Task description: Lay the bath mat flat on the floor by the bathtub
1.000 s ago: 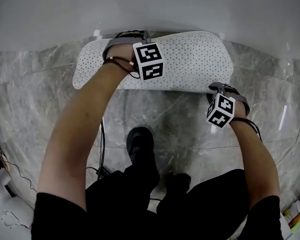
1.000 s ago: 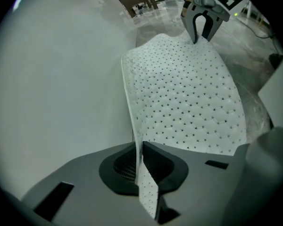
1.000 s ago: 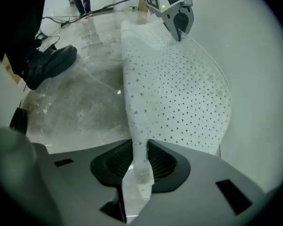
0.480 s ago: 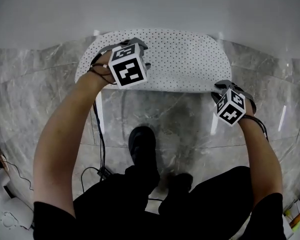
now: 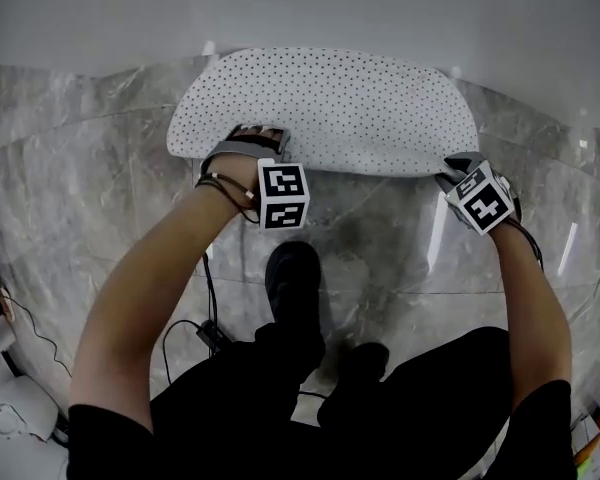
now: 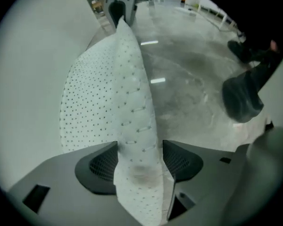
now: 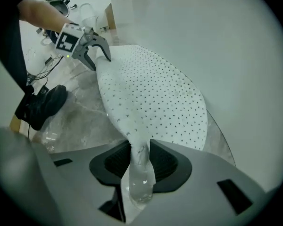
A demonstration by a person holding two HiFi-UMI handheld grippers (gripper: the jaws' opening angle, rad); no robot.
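The white dotted bath mat [image 5: 325, 108] lies on the marble floor against the bathtub wall [image 5: 300, 8]. My left gripper [image 5: 252, 140] points down at the mat's near left edge. In the left gripper view a raised fold of the mat [image 6: 127, 93] stands between the jaws of my left gripper [image 6: 139, 154]; they have just been opening and stand wide. My right gripper [image 5: 458, 165] is at the near right corner. In the right gripper view the pads of my right gripper [image 7: 140, 157] still pinch the mat [image 7: 155, 98] at its corner, though the jaws have just been opening a little.
The person's black shoe [image 5: 293, 278] stands on the grey marble floor [image 5: 100, 168] just behind the mat. Black cables [image 5: 195, 338] trail at the lower left. Clutter sits at the far lower left [image 5: 5, 408].
My left gripper has come from the mat's far side to its near left edge and its jaws have opened. The mat now lies flatter. My right gripper has rolled at the right corner.
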